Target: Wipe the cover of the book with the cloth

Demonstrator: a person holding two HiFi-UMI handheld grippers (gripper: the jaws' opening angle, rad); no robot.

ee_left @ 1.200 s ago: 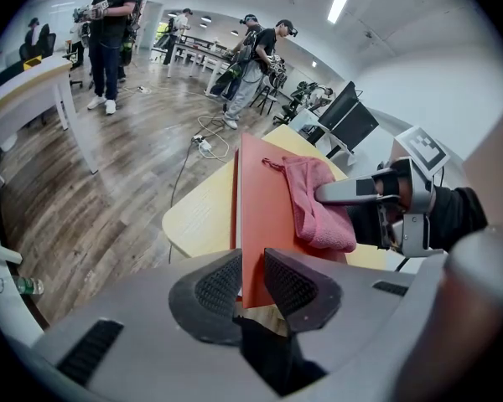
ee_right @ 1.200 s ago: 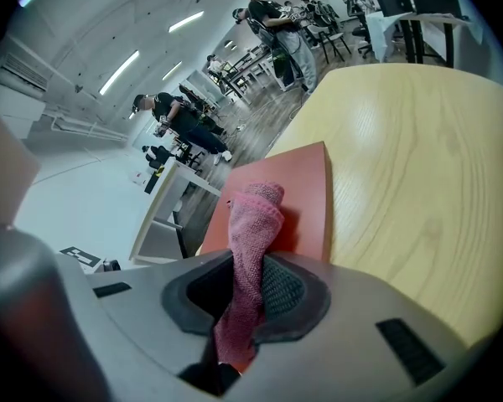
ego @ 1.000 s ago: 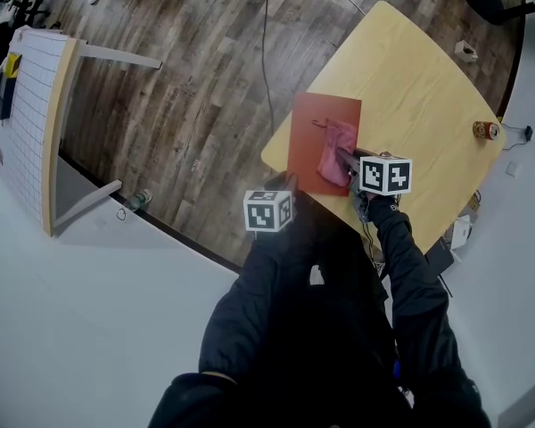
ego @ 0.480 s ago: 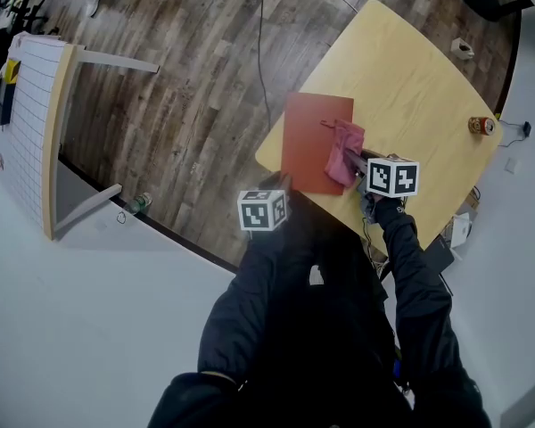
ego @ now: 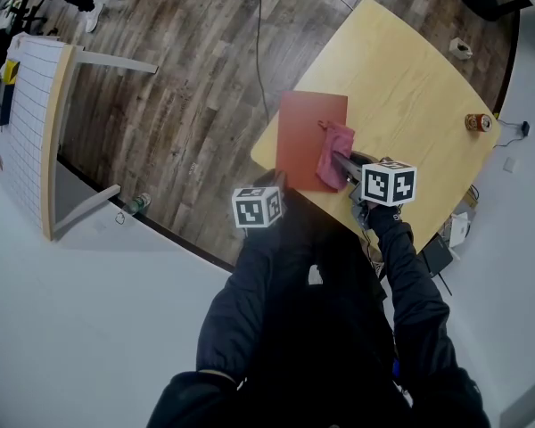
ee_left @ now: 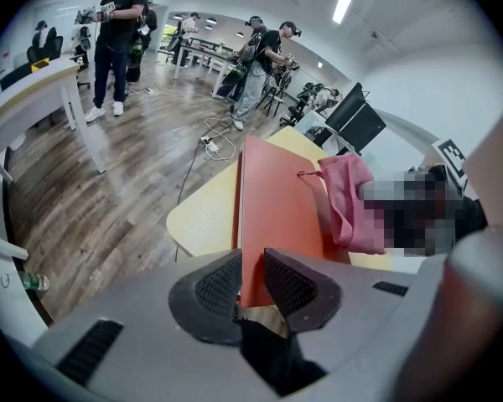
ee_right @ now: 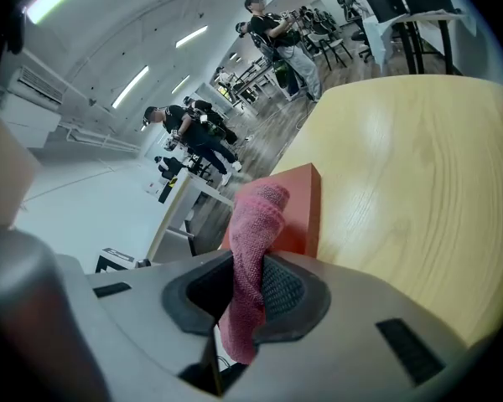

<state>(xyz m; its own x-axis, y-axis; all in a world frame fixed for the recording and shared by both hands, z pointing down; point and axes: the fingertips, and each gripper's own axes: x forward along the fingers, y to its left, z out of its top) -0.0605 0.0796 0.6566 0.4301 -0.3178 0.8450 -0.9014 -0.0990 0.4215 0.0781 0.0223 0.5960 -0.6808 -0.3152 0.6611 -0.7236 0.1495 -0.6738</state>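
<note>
An orange-red book [ego: 305,132] lies at the near left corner of the yellow table [ego: 410,87]. My left gripper [ego: 282,184] is shut on the book's near edge, and the cover [ee_left: 277,199] runs away from its jaws [ee_left: 250,285]. A pink cloth [ego: 335,152] rests on the right part of the cover. My right gripper [ego: 344,164] is shut on the cloth [ee_right: 253,241], which hangs bunched between its jaws, with the book's corner [ee_right: 300,209] just beyond.
A small can [ego: 477,122] stands at the table's right edge and a small white object [ego: 461,50] at the far side. A cable [ego: 261,52] runs over the wooden floor. A white board [ego: 27,105] stands at the left. People [ee_left: 121,23] stand in the background.
The right gripper with the cloth has slid a little along the right side of the cover. The left gripper keeps its hold on the book's near edge.
</note>
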